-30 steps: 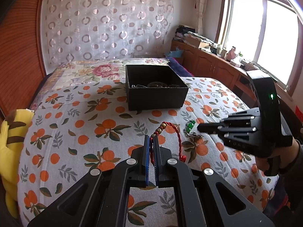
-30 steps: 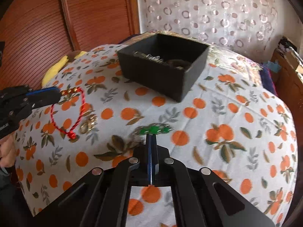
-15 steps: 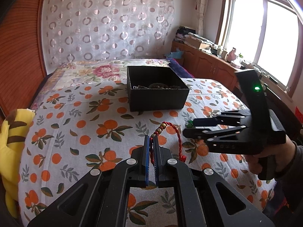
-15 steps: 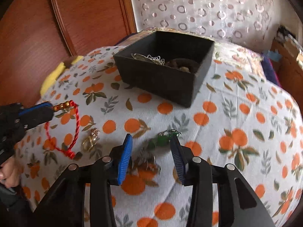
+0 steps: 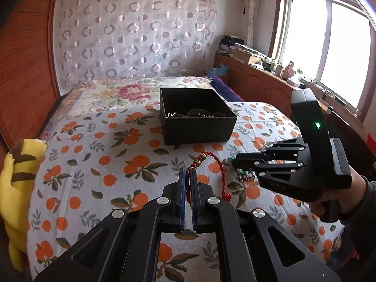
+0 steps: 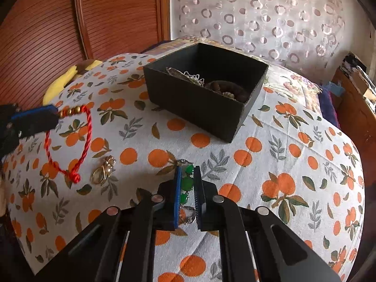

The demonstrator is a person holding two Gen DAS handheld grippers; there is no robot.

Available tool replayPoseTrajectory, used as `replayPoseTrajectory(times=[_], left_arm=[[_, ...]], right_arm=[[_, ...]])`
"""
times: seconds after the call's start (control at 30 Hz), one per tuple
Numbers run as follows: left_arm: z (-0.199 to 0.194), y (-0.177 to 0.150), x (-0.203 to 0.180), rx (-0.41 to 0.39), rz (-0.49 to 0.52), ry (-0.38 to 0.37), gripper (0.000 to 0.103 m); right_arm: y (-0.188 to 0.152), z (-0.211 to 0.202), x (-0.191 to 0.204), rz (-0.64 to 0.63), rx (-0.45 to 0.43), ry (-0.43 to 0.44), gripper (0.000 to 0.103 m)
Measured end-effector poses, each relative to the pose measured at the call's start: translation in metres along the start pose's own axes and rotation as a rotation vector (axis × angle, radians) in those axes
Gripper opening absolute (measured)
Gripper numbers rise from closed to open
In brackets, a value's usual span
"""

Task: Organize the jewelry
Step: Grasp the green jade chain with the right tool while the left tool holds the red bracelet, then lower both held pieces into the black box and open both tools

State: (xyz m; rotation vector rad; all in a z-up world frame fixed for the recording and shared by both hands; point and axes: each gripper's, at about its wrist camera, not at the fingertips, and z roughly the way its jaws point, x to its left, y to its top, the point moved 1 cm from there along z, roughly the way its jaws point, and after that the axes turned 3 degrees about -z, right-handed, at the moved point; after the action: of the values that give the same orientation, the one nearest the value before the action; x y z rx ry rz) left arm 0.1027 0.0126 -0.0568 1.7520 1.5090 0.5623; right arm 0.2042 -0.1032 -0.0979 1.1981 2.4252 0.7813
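Orange-and-leaf printed bedding covers a bed [image 6: 305, 141] in a bedroom with a circle-patterned curtain [image 5: 131, 37] behind it and a bright window [image 5: 329, 47] at about 2 o'clock in the left wrist view. An open black box [image 5: 197, 127] sits on the bed at 12 o'clock from the left gripper [image 5: 187, 176], already holding a silver chain and dark beads. The left gripper is fully closed on a red cord bracelet [image 6: 68, 141] with gold beads, pinching it by the beaded end so the loop hangs down to the bedding. In the right wrist view, the right gripper [image 6: 188, 176] has its jaws closing to a narrow gap around a green stone bracelet [image 6: 187, 183], whose green stones sit squeezed between the blue pads. A gold ring [image 6: 101, 174] lies loose on the bedding at about 9 o'clock from the right gripper, just beside the red knot of the cord bracelet. A yellow plush toy [image 5: 14, 183] rests at the bed's left edge. A person's hand [image 5: 338, 195] holds the right gripper's handle.
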Motion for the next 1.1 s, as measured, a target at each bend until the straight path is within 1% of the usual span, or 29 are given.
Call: replayPoseTrajectory(times=[0.17,0.27,0.4,0.6,0.83,1.0,1.1], left_arm=[[-0.001,0.003,0.0,-0.006,0.006,0.003,0.003],[-0.002,0.005,0.0,-0.009,0.009,0.005,0.003],[-0.001,0.016,0.0,-0.025,0.015,0.008,0.003],[0.005,0.045,-0.001,-0.052,0.031,0.018,0.003],[0.015,0.084,0.004,-0.082,0.024,0.019,0.003],[0.034,0.103,0.002,-0.082,0.036,0.029,0.003],[0.046,0.109,0.002,-0.073,0.04,0.035,0.003]], right_arm=[[0.001,-0.006,0.002,-0.005,-0.012,0.003,0.011],[0.005,-0.022,0.001,-0.014,-0.046,0.007,0.011],[0.017,-0.044,-0.001,-0.026,-0.092,0.006,0.011],[0.046,-0.078,-0.01,-0.049,-0.166,-0.011,0.011],[0.091,-0.103,-0.026,-0.069,-0.25,-0.032,0.011],[0.119,-0.101,-0.041,-0.05,-0.283,-0.019,0.012],[0.127,-0.09,-0.05,-0.03,-0.272,0.005,0.012]])
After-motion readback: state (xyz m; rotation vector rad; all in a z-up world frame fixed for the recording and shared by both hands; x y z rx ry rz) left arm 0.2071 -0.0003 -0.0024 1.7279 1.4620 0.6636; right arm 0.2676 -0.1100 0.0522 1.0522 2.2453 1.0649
